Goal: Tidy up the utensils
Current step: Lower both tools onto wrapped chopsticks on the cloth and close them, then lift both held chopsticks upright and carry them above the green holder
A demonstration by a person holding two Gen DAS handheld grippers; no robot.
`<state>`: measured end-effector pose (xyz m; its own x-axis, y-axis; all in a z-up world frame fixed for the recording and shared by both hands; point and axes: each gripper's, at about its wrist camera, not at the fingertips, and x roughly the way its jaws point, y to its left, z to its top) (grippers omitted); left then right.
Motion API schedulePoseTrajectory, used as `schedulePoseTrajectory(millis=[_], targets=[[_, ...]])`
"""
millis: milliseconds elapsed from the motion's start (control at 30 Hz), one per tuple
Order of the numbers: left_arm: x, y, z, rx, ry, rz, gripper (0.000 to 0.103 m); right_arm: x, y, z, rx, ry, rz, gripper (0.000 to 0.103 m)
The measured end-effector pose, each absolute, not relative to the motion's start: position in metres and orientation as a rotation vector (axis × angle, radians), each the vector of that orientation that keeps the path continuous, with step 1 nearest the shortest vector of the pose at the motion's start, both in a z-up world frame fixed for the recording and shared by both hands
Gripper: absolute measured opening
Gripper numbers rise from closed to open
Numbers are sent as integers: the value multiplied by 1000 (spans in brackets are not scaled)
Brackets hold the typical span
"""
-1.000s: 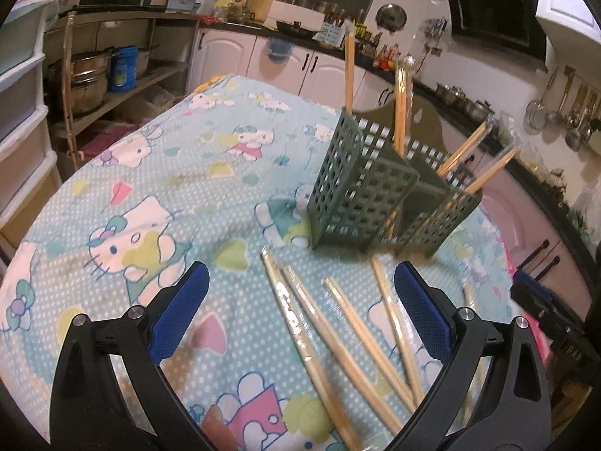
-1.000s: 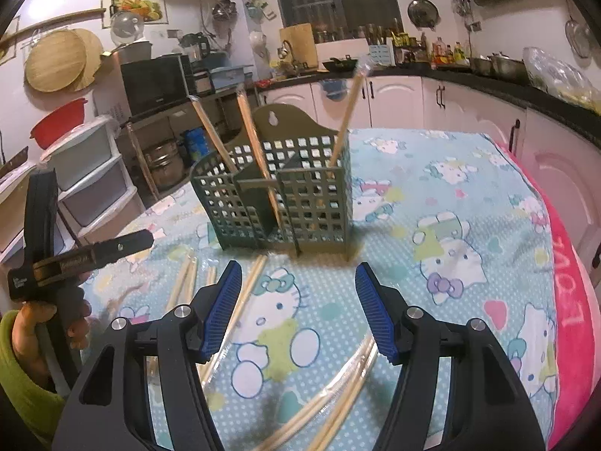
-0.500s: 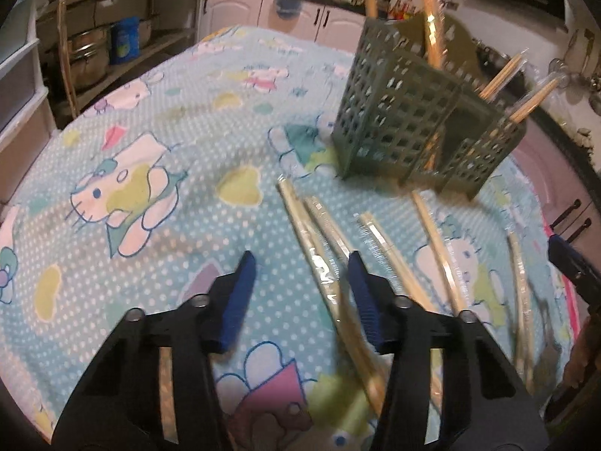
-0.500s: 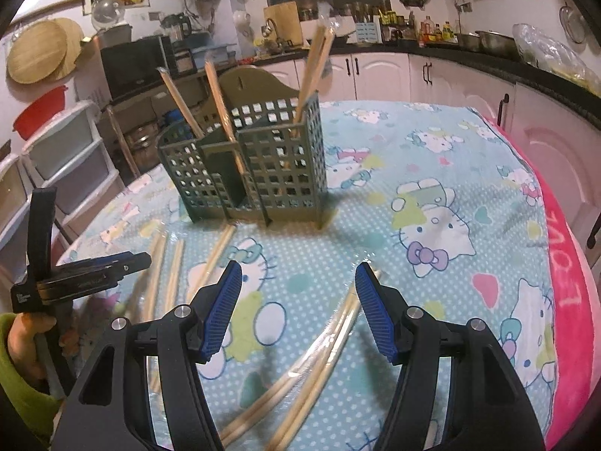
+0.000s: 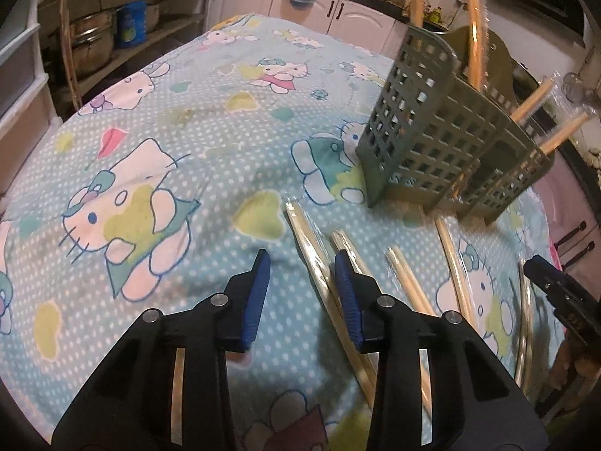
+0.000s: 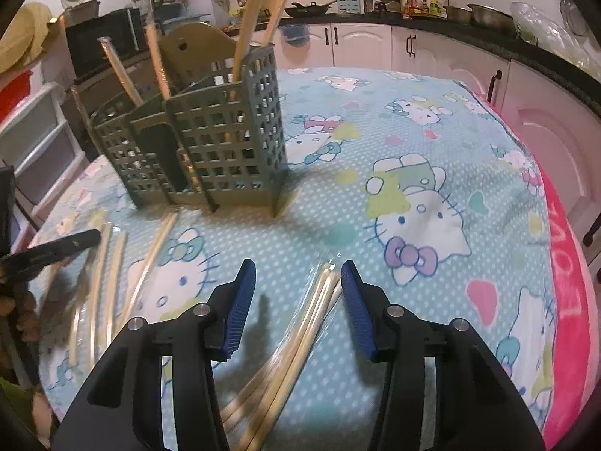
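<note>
Dropped lower and nearer the desk (image 5: 157,86) than a second before, with the left gripper (image 5: 302,263) narrowed from wide apart to a partial gap and the right gripper (image 6: 298,274) moved in over a wrapped bundle. Judged as the reach to pick up loose chopsticks for the green holder (image 5: 432,143). Best done by centring the gap over one wrapped pair, coming down until both pads straddled it, then squeezing near mid-length so it would not swing on the lift. Left jaws stood partly apart and held nothing; the right-hand pad lay over the nearest wrapped pair (image 5: 311,248), contact impossible to confirm. Right jaws stood moderately apart, empty, flanking the far tip of the wrapped bundle (image 6: 300,323) without visibly touching it. Remaining loose chopsticks (image 6: 112,263) lay on the cloth near the holder's front; several others already stood upright in its compartments at the far side.
</note>
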<state>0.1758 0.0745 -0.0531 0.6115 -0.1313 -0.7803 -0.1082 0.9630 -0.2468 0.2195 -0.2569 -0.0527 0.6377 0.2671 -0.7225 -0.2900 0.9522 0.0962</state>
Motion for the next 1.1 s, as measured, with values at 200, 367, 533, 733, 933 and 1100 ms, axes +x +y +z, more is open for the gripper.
schedulePoseTrajectory(millis=[200,367,533,733,933,1100], targets=[[191,81,-53,-313,935,-9,29,237,-254,-59,-69,843,288,40],[203,87,-53,-338,944,0,29,248,-254,-63,-87,842,276,18],[216,92,-54,-359,944,9,29,249,-261,-56,-56,814,281,9],[225,96,-55,-367,940,27,20,236,-272,-40,14,767,314,8],[218,100,-54,-374,927,22,4,221,-285,-20,74,720,325,8],[203,100,-41,-412,870,-29,1,214,-300,-7,112,689,314,8]])
